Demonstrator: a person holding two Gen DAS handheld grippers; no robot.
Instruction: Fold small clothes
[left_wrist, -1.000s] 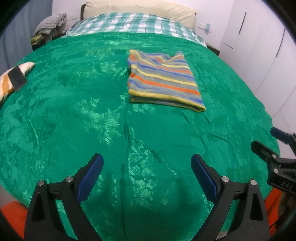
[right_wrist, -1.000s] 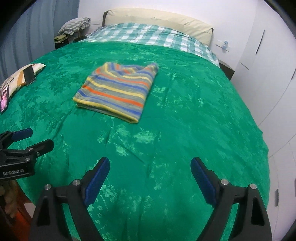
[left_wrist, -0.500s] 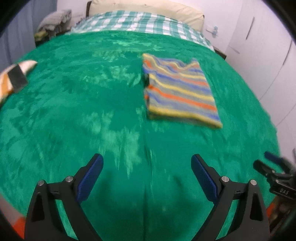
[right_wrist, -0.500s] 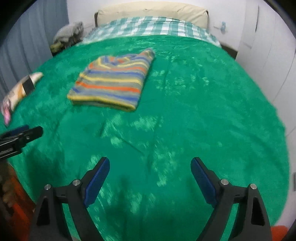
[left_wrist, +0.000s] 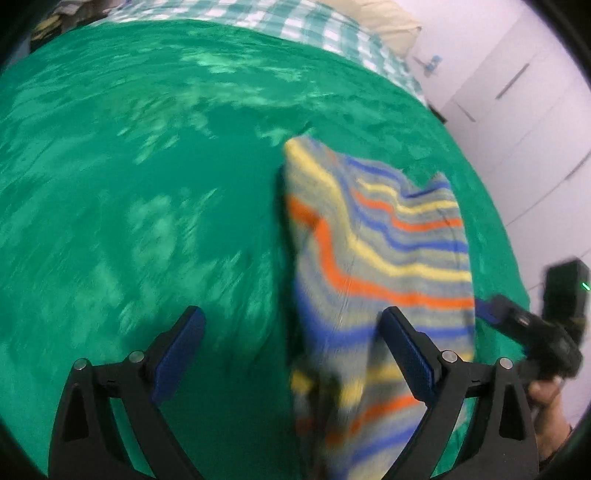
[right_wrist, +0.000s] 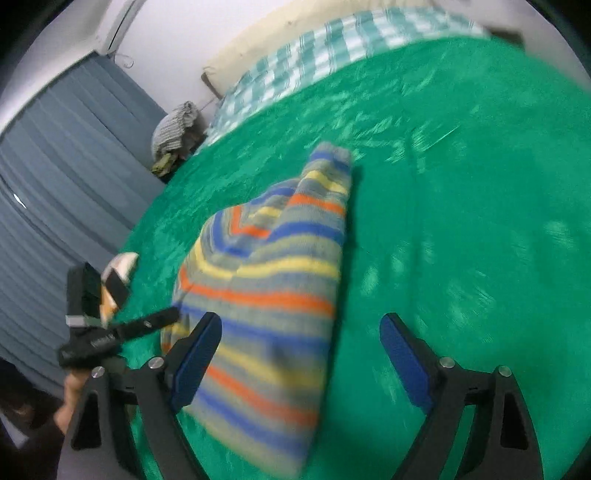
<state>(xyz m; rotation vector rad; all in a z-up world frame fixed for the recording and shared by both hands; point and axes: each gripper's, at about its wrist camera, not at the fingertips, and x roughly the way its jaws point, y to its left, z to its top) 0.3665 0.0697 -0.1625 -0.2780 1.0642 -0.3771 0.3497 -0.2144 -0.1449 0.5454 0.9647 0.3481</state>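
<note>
A folded striped garment (left_wrist: 376, 258) in grey, blue, yellow and orange lies on the green bedspread (left_wrist: 147, 184). My left gripper (left_wrist: 295, 347) is open and empty, its right finger (left_wrist: 406, 347) over the garment's near left part. My right gripper (right_wrist: 303, 354) is open and empty, its left finger (right_wrist: 195, 354) over the garment's (right_wrist: 266, 288) near left edge. Each gripper shows in the other's view: the right one (left_wrist: 517, 325) at the garment's right edge, the left one (right_wrist: 122, 328) at its left edge.
A checked sheet (right_wrist: 325, 44) and a cream pillow (right_wrist: 280, 29) lie at the head of the bed. A pile of clothes (right_wrist: 177, 122) sits beside the bed by grey curtains (right_wrist: 55, 166). A striped cushion with a phone (right_wrist: 118, 277) lies at the left edge. White cupboards (left_wrist: 524, 122) stand on the right.
Both grippers have moved forward and down, close to the folded garment, which now fills the near part of both views. Both stay open. Both views are motion-blurred.
</note>
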